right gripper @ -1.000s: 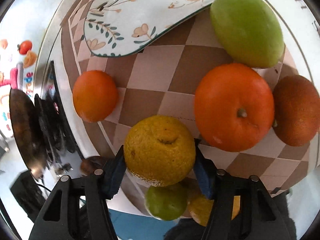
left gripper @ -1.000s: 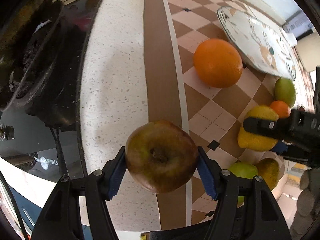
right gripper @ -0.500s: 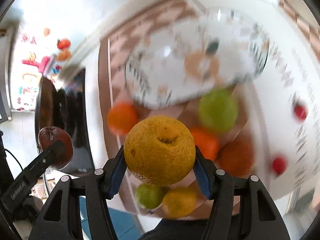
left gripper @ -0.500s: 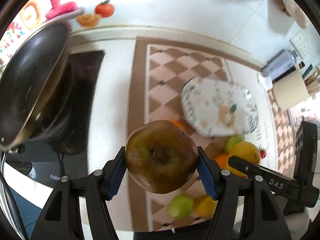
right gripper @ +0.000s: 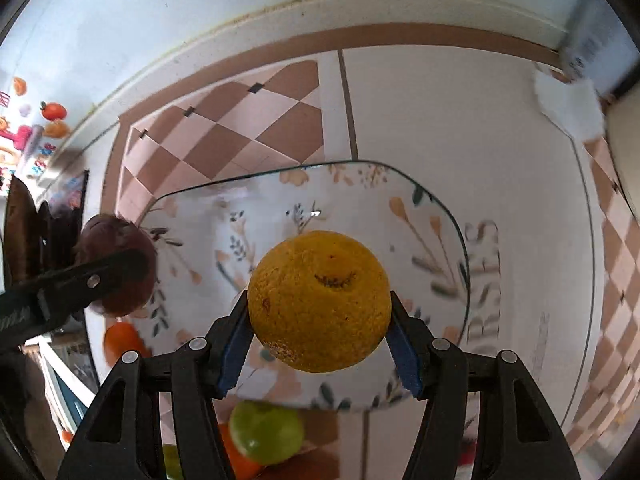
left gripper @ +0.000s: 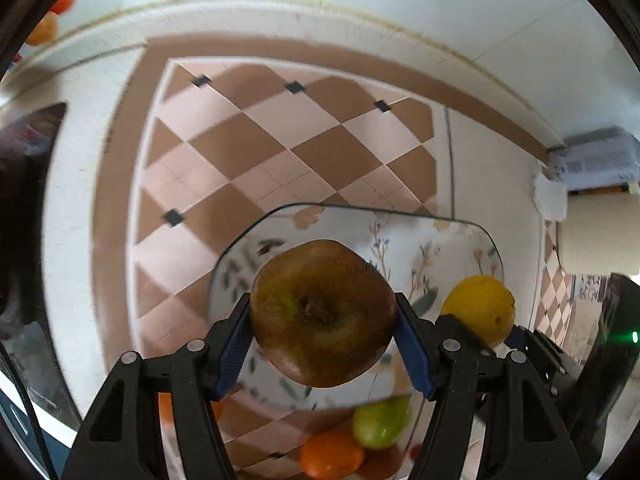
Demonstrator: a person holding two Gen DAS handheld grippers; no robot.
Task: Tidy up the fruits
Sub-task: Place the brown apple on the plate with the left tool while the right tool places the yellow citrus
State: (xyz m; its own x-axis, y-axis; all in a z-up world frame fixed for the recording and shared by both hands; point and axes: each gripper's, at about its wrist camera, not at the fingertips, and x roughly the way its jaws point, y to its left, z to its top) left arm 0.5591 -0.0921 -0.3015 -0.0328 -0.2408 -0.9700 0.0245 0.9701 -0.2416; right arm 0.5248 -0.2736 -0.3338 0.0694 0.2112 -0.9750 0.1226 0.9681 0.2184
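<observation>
Two fruits are now hanging over the pale, floral-printed rounded-square plate (right gripper: 440, 216), having been carried up from the checkered mat within the last second, so placing looks imminent. Inside the left gripper (left gripper: 324, 346), blue pads are clamping a dull brown-green apple (left gripper: 322, 312), stem end facing the camera. Beside it, the right gripper (right gripper: 318, 338) is squeezing a rough-skinned yellow citrus (right gripper: 319, 300). Remaining green and orange fruits (right gripper: 266, 434) are lying below the plate's near edge.

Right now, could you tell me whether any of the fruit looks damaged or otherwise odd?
The brownish apple in the left tongs looks dull, dark and mottled with green patches, so it may be bruised or overripe. The rough yellow citrus fruit in the right tongs shows only small skin blemishes. Nothing has spilled.
</observation>
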